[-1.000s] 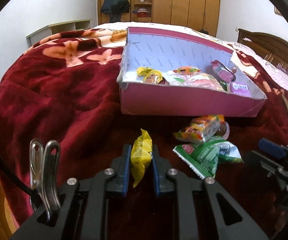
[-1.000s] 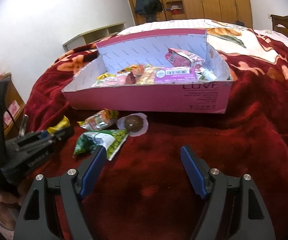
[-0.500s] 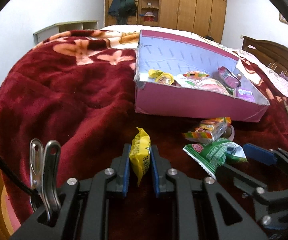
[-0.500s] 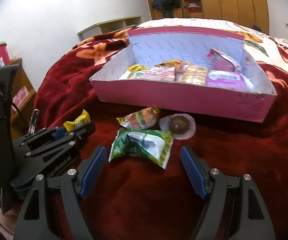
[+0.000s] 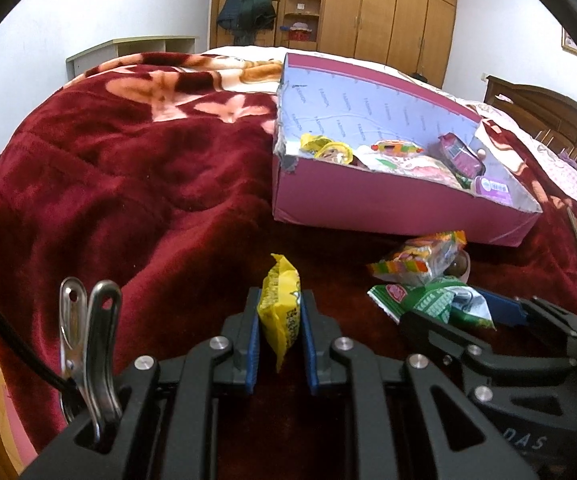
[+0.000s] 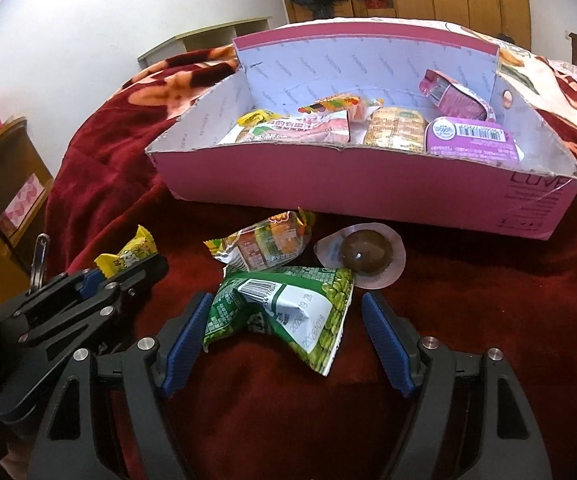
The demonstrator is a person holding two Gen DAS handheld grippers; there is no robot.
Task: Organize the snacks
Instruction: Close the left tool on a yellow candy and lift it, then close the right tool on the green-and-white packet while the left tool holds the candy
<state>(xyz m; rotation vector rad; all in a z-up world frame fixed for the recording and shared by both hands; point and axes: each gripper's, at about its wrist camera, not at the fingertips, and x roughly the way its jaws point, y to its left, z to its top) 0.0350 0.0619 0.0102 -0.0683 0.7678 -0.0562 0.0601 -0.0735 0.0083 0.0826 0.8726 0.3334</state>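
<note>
yellow packet [image 5: 279, 312]: upright, clamped | green packet [image 6: 284, 316]: flat, possibly crumpled

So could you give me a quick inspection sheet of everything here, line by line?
Surface: red floral blanket over a bed.
Job's things: pink box partly filled with snacks; green packet, colourful packet and brown jelly cup lie loose in front of it.
Clutter: nothing seen.
Grippers: left gripper jaws shut on yellow packet; right gripper jaws open, straddling the green packet without pressing it.
Cables: black cable beside a metal clip.
Surroundings: wooden wardrobe, hanging coats, low shelf.
</note>
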